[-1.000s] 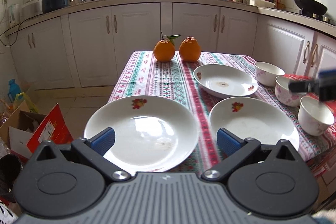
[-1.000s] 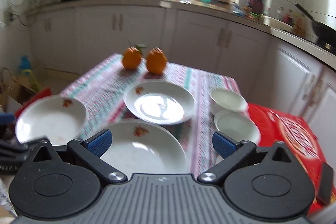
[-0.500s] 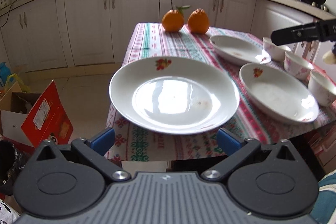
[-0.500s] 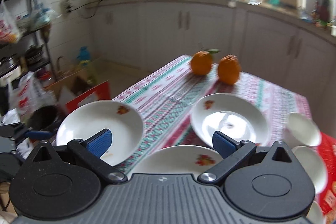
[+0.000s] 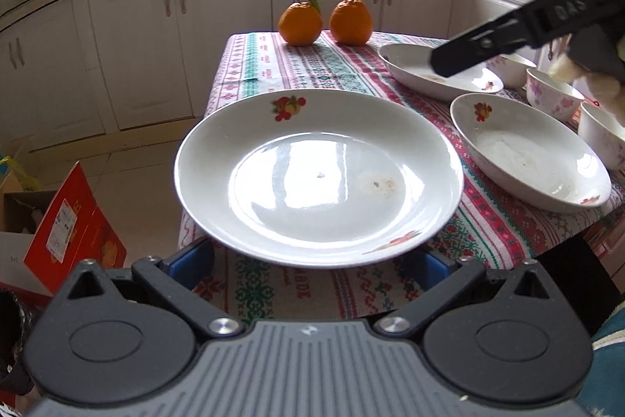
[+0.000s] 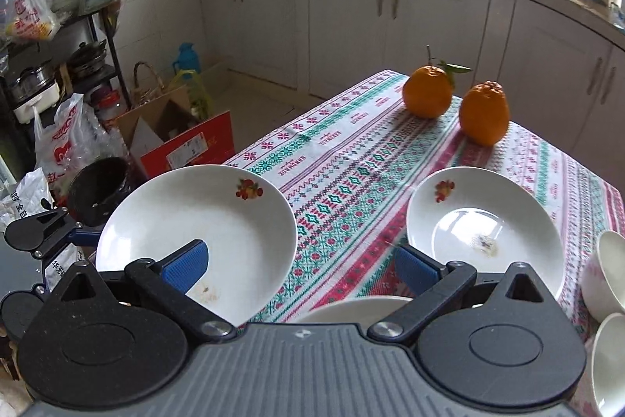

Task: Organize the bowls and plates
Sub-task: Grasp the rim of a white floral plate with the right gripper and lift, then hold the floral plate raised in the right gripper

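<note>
The plate now looms closer to the left gripper than half a second ago, overhanging the table edge above its spread, empty fingers. The right gripper hangs wide open over the cloth, gripping nothing, between two plates.

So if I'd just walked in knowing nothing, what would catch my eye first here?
Probably the big white ceramic plate with a fruit print, at the near left corner of the table with the open left claw low at its near rim. Next, the two bright oranges side by side at the far end of the patterned red-and-green tablecloth. Then the open right claw, above the table between two of the plates.
</note>
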### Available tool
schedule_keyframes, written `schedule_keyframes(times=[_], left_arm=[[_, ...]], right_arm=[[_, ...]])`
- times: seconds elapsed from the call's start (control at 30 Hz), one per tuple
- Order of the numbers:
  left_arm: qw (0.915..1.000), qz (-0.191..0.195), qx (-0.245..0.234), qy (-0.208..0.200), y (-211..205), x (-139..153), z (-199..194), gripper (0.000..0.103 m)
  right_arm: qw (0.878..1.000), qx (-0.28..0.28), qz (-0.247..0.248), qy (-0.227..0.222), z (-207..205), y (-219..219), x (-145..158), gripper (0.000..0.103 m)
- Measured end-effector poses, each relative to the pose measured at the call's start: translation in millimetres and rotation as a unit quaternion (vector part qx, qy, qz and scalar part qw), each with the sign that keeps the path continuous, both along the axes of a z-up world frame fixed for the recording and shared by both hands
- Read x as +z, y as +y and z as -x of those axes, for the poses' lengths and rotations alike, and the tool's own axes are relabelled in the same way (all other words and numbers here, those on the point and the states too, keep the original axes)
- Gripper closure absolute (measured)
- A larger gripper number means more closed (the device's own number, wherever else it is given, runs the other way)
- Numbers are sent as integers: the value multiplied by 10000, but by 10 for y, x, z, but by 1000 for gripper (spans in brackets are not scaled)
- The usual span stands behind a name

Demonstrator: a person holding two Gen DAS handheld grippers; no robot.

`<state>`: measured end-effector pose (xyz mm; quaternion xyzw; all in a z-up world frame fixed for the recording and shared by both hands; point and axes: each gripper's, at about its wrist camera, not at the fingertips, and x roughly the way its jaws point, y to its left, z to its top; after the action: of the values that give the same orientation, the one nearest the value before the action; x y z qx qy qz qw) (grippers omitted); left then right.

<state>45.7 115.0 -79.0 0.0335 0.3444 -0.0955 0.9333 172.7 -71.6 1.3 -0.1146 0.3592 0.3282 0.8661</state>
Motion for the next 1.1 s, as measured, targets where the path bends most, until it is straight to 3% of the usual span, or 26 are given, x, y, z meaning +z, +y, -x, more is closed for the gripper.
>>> schedule_keyframes(times=[0.33,0.5,0.67,0.87,1.1], left_arm=[[9999,-9,-168,24,22,2,-44,0],[9997,41,-220,-3,47,3,-19,1],[9994,180,-282,2,93,17,-12,1],[9990,289,-346,24,114,27,-14,1],[9986,292,-435,26,146,49,-12,2]], right_arm=[[9977,630,28,252,-270,271,-78,0],[9878,1354,98,759,-475,489,-179,0],[9800,1550,121,1238,-744,649,-316,1],[9715,1695,24,1657,-981,756,-443,17],[9649,1884,95,1827,-1036,860,-522,32]])
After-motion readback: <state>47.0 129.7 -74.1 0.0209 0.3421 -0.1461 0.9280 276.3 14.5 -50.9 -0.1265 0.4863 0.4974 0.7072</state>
